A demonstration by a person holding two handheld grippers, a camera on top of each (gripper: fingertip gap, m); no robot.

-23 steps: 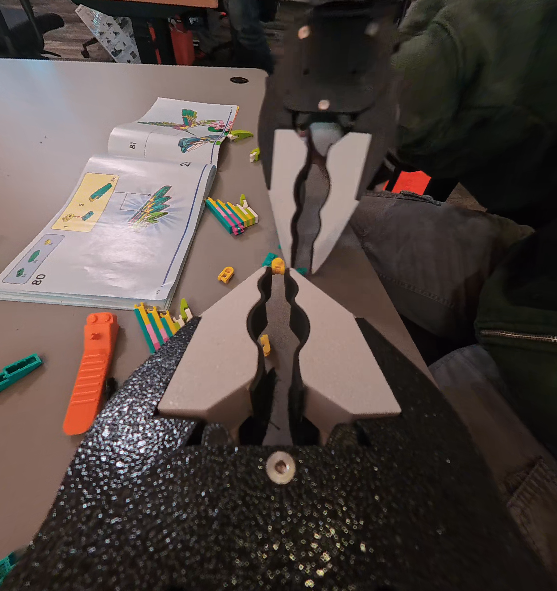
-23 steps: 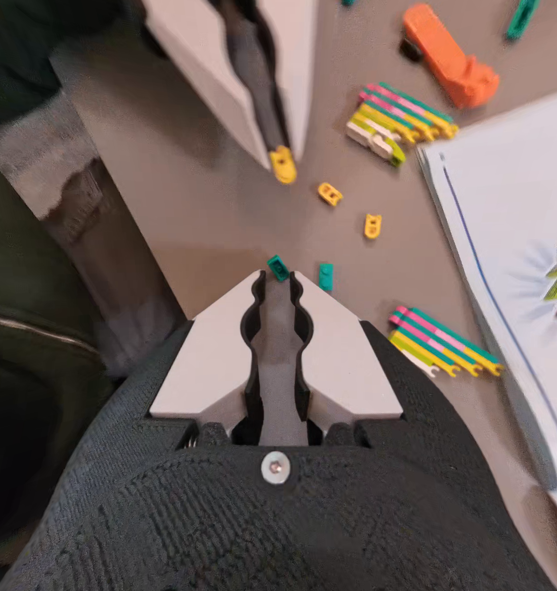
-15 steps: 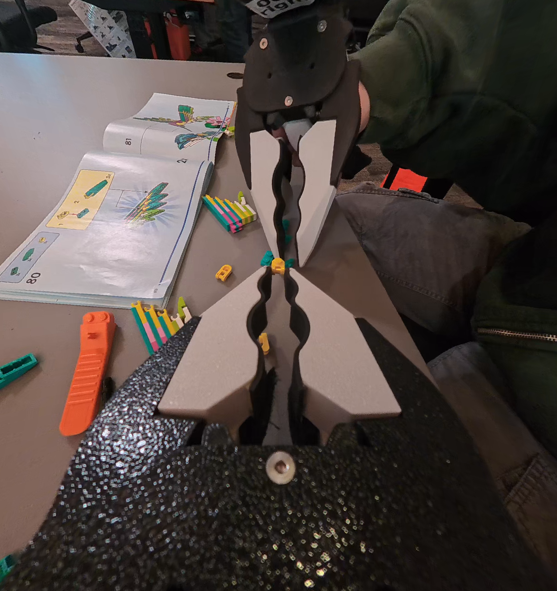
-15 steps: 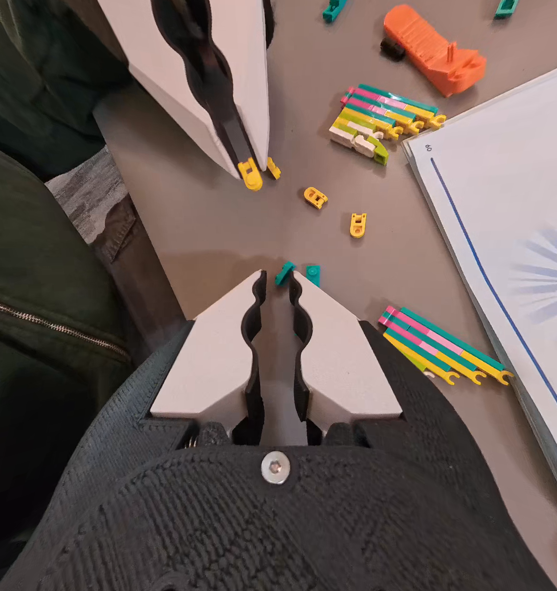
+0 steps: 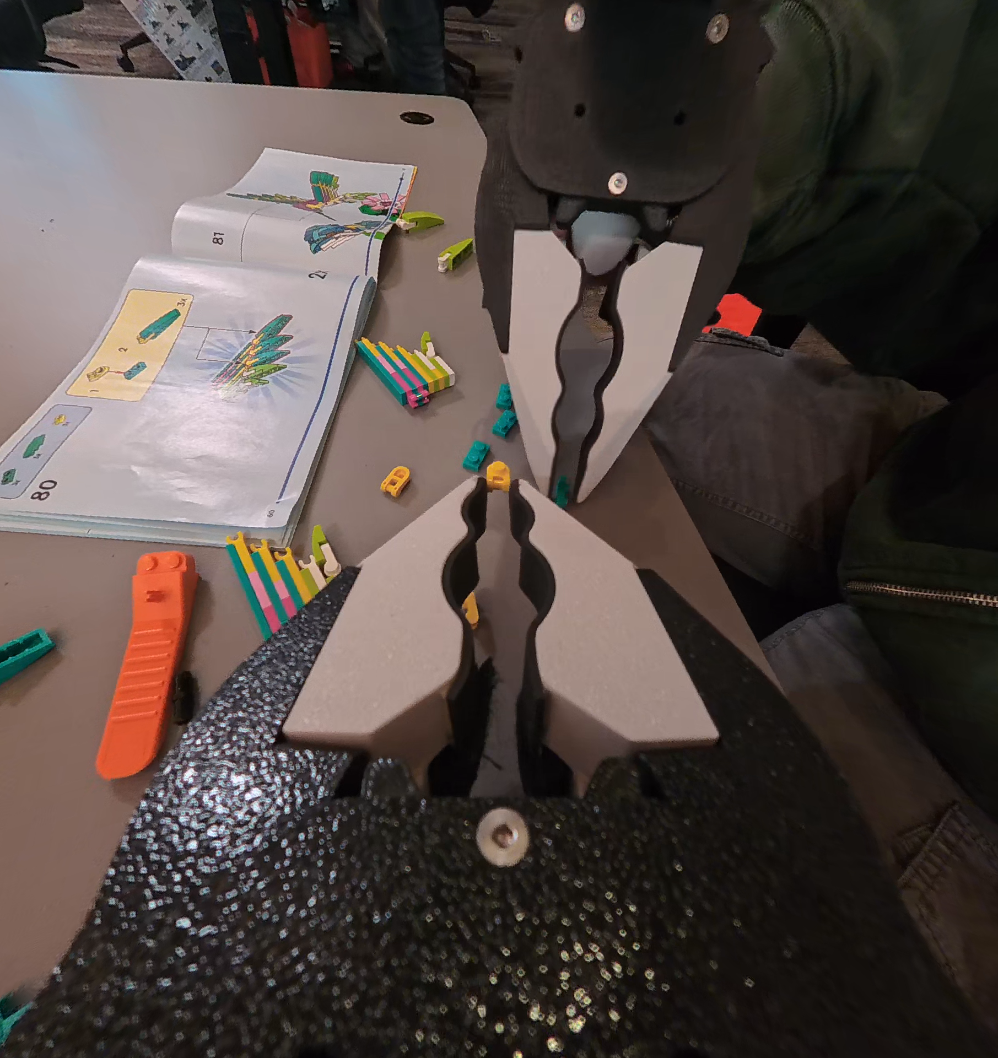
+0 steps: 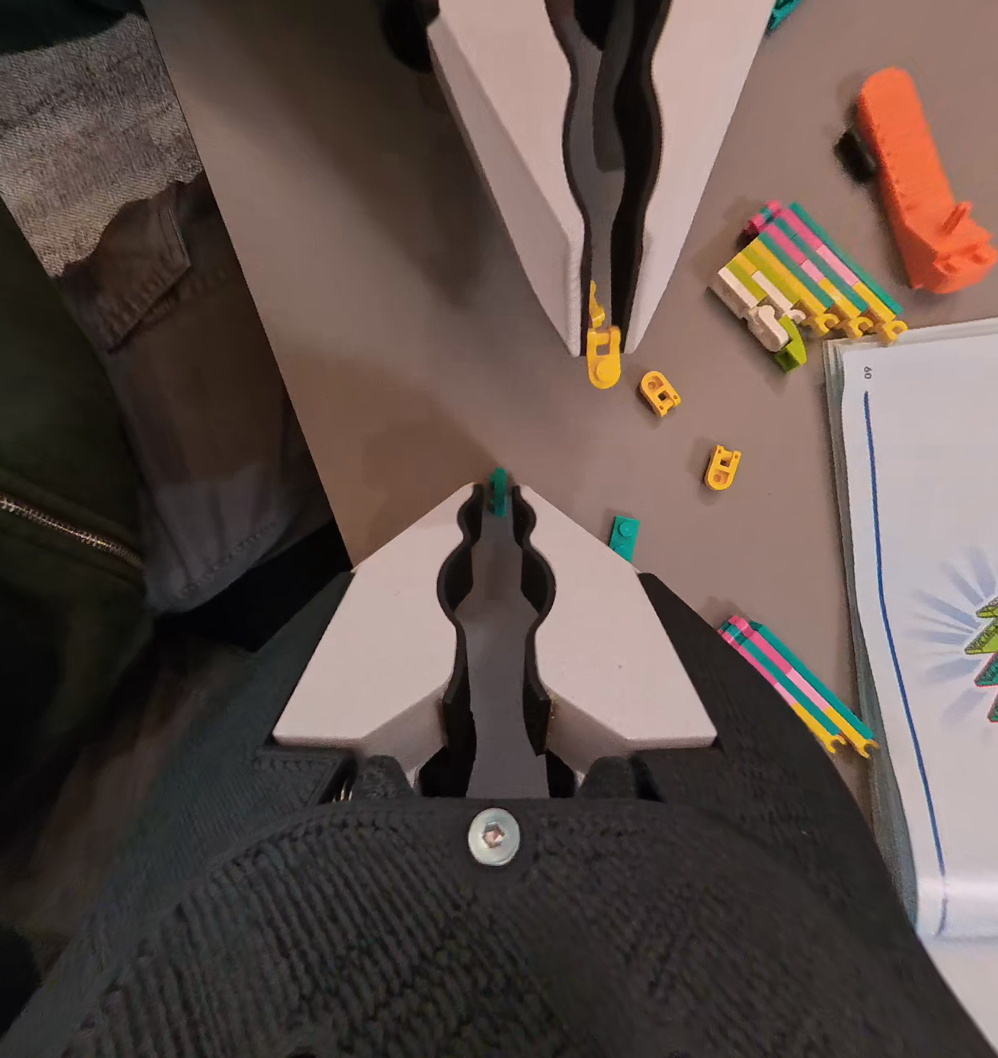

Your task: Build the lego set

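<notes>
The left gripper (image 5: pixel 497 486) pinches a small yellow piece (image 5: pixel 497 476) at its tips. Facing it at one o'clock, the right gripper (image 6: pixel 495 492) pinches a tiny teal piece (image 6: pixel 497 491), both just above the grey table (image 5: pixel 113 149).

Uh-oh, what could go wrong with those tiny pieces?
1. The left tool pinches the yellow clip only by its tip, so it may pop out.
2. The right tool grips the teal plate near the table edge; dropped, it might fall off.
</notes>
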